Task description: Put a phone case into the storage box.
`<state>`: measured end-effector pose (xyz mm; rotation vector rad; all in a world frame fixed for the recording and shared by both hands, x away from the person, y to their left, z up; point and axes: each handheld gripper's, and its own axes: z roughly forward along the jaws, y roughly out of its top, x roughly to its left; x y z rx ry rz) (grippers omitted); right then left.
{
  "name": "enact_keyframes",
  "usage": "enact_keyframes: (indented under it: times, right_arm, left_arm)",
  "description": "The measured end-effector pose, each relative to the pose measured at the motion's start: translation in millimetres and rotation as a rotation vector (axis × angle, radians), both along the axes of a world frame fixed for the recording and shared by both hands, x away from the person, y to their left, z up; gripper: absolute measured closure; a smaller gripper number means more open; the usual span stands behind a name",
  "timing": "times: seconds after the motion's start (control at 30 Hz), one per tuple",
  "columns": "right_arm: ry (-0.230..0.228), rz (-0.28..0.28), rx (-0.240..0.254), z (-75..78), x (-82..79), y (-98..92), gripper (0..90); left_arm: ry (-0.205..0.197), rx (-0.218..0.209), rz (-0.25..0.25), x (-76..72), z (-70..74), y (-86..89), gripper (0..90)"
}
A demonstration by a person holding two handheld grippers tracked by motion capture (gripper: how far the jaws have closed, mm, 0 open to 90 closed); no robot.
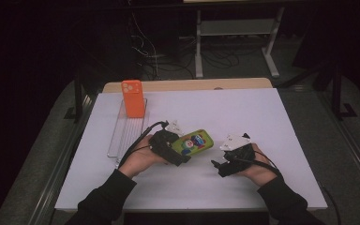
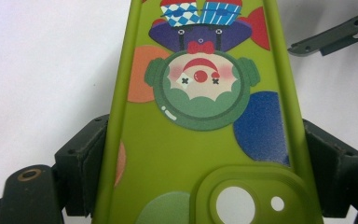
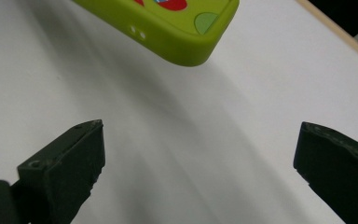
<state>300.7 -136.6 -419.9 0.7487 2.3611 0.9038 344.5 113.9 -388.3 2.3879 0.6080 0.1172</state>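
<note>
left tongs point(image 1: 180, 152): pinching the green phone case point(image 1: 193, 142) by its long sides at the camera-hole end, holding it just above the white counter point(image 1: 262, 117) | right tongs point(image 1: 218, 165): spreading wide, gripping nothing, pointing at the case's free end, near it but apart | orange phone point(image 1: 132, 98): standing in the clear tray point(image 1: 122, 136), well apart

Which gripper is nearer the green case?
Left. The left gripper is shut on the green case's sides near the camera cutout. The right gripper is open, apart from the case, facing its free end.
</note>
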Motion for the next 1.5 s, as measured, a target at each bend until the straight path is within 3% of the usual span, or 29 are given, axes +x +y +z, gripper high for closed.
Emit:
enact_keyframes:
  times: [0.2,0.23,0.43,0.67,0.83,0.9,0.97,1.1,1.17,1.23,1.5]
  right_arm:
    - [-0.082,0.013,-0.066,0.0,-3.6,3.2,1.2]
    - [-0.098,0.023,-0.090,0.3,-3.8,3.3,1.2]
    - [-0.174,0.032,-0.148,1.1,-7.8,7.2,1.2]
    - [-0.248,0.057,-0.234,-0.3,-11.6,11.7,1.2]
    - [-0.310,0.069,-0.267,-1.1,-15.3,15.2,1.2]
    - [-0.343,0.091,-0.305,-0.7,-15.8,15.2,1.2]
    - [-0.371,0.081,-0.300,-1.8,-18.1,17.5,1.2]
    - [-0.442,0.108,-0.353,-3.0,-20.9,20.5,1.3]
    - [-0.472,0.138,-0.405,-2.5,-21.4,21.0,1.3]
    - [-0.494,0.135,-0.403,-4.0,-23.3,23.5,1.3]
    - [-0.602,0.172,-0.496,-5.5,-29.9,31.0,2.5]
  left_arm:
    - [-0.009,0.009,-0.010,0.4,-0.5,-0.5,15.6]
    - [-0.014,0.034,-0.032,1.7,0.4,0.9,15.6]
    - [-0.008,0.037,-0.036,1.0,-0.6,-0.4,15.5]
    - [-0.005,0.010,-0.018,-0.1,-2.7,-1.6,15.6]
    - [0.004,0.015,-0.017,0.0,-2.2,-0.9,15.6]
    - [0.003,0.013,-0.017,0.1,-2.2,-0.8,15.6]
    - [0.003,0.011,-0.017,0.1,-1.9,-0.8,15.6]
    - [0.014,0.011,-0.011,-0.4,-1.9,-1.1,15.6]
    - [0.016,0.007,-0.011,-0.4,-2.2,-1.3,15.6]
    - [0.015,0.015,-0.018,0.0,-1.8,-0.8,15.6]
    - [0.021,0.004,-0.017,0.2,-0.9,-0.4,15.6]
